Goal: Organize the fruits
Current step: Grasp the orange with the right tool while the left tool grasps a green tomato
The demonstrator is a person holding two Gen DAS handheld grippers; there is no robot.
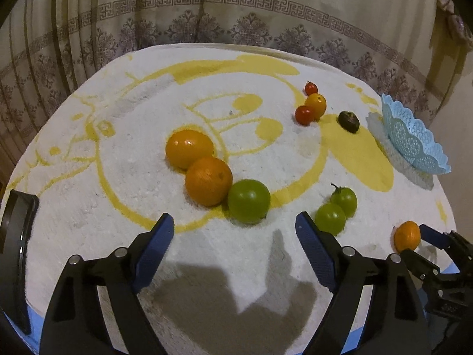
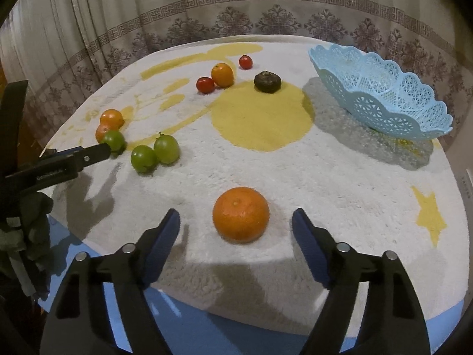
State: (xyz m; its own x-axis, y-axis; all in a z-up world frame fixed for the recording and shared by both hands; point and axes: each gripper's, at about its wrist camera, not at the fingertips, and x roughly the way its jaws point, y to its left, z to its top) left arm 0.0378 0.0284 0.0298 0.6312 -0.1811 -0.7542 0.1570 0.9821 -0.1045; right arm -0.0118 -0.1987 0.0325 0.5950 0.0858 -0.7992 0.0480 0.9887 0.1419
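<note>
we see a white fluffy mat (image 2: 325, 177) with yellow drawings, and fruit scattered across it. our left gripper (image 1: 235, 230) hangs with its jaws wide apart and nothing between them; just ahead of its tips lies a green fruit (image 1: 249, 201), touching an orange (image 1: 208, 181), which in turn touches a yellow-orange fruit (image 1: 189, 148) behind it. to the right of that row sit two small green tomatoes (image 1: 337, 210), touching each other.

our right gripper (image 2: 236, 224) is also spread wide, and a mandarin (image 2: 241, 214) rests on the mat between its blue fingertips (image 2: 170, 230), with a gap on either side, so the pads do not press it.

farther back there are two small red tomatoes (image 2: 206, 85), a small orange fruit (image 2: 222, 74) between them, and a dark brown fruit (image 2: 267, 81) near the yellow disc. the light blue lace-patterned basket (image 2: 384, 103) stands at the far right of the mat, tilted on its side, well apart from the green fruits. a patterned curtain (image 2: 236, 6) hangs behind.
</note>
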